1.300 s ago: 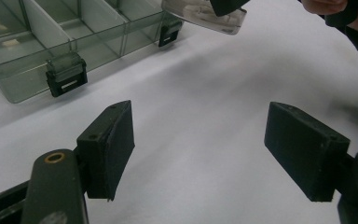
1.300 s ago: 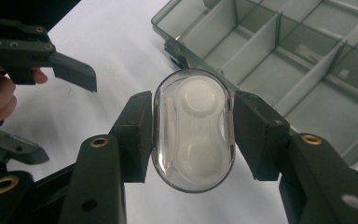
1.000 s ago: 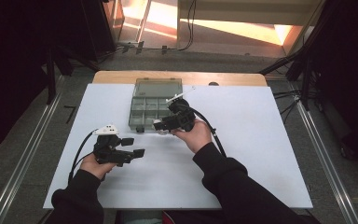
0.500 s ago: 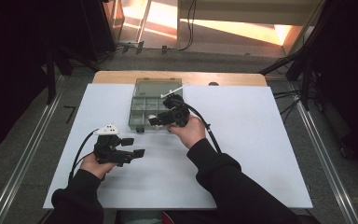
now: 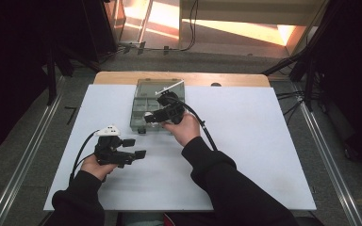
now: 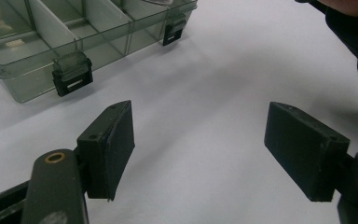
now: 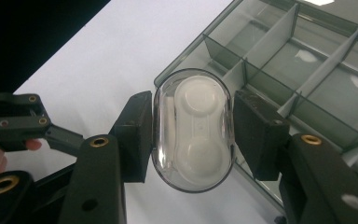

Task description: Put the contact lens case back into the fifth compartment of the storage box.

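Nearest the person, the left claw hangs wide and empty over the bench, short of the organizer box. Farther on, the right claw clamps a clear oval capsule case over the box's near-left corner; by my judgement the pickup is done, with lowering it into a compartment and letting go left.

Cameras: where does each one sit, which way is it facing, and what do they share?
High view: above the table, looking forward and down; both forearms, left gripper, right gripper.
Left gripper view: looks along its open jaws over the table toward the compartment box.
Right gripper view: looks along its jaws, clamped on a clear capsule case.
Shared: all see the box.
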A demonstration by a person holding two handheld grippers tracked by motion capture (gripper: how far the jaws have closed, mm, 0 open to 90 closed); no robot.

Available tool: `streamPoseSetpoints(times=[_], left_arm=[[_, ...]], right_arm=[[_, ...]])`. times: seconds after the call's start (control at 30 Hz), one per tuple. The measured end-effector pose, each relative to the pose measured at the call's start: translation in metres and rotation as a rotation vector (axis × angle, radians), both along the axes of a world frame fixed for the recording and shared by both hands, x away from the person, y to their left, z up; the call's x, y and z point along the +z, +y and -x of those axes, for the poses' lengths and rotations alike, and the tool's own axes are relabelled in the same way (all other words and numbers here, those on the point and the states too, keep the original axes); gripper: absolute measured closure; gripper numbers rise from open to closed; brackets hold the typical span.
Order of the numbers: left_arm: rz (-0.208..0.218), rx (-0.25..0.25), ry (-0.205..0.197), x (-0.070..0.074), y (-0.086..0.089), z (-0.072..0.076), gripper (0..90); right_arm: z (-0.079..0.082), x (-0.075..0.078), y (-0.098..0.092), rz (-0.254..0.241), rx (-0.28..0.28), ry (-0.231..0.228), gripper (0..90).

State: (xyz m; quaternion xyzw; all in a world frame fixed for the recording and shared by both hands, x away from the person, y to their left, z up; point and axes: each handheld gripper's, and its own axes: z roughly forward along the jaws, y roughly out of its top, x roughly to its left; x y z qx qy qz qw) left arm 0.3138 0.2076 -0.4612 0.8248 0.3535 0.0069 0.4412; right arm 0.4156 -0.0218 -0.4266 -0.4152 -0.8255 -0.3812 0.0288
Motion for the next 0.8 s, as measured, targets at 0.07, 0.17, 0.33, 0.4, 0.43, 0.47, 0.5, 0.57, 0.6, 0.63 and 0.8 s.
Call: streamPoseSetpoints(times=[0.07,0.17,0.33,0.4,0.43,0.47,0.5,0.57,0.6,0.63,0.8], left_arm=[[0.000,0.002,0.000,0.000,0.000,0.000,24.5],[0.005,0.001,0.001,0.000,0.000,0.000,24.5],[0.002,0.001,0.000,0.000,0.000,0.000,24.5],[0.006,0.002,0.000,0.000,0.000,0.000,24.5],[0.007,0.001,0.000,0.000,0.000,0.000,24.5],[0.006,0.001,0.000,0.000,0.000,0.000,24.5],[0.005,0.000,0.000,0.000,0.000,0.000,24.5],[0.004,0.000,0.001,0.000,0.000,0.000,24.5],[0.004,0.000,0.001,0.000,0.000,0.000,24.5],[0.007,0.000,0.001,0.000,0.000,0.000,24.5],[0.006,-0.001,0.001,0.000,0.000,0.000,24.5]], right_arm=[[-0.002,0.000,0.002,-0.004,-0.004,0.001,47.6],[-0.004,0.000,0.003,-0.007,-0.012,-0.001,47.6],[-0.010,-0.001,0.007,-0.007,-0.028,-0.001,47.6],[-0.011,-0.002,0.008,-0.005,-0.031,0.002,47.6],[-0.012,-0.002,0.009,-0.003,-0.038,0.008,47.6],[-0.012,-0.002,0.010,-0.005,-0.038,0.006,47.6],[-0.013,-0.002,0.011,-0.006,-0.041,0.011,47.6],[-0.014,-0.003,0.014,-0.006,-0.045,0.016,47.6],[-0.015,-0.003,0.015,-0.003,-0.041,0.009,47.6],[-0.015,-0.003,0.016,-0.005,-0.044,0.013,47.6],[-0.018,-0.003,0.024,0.011,-0.048,0.009,47.6]])
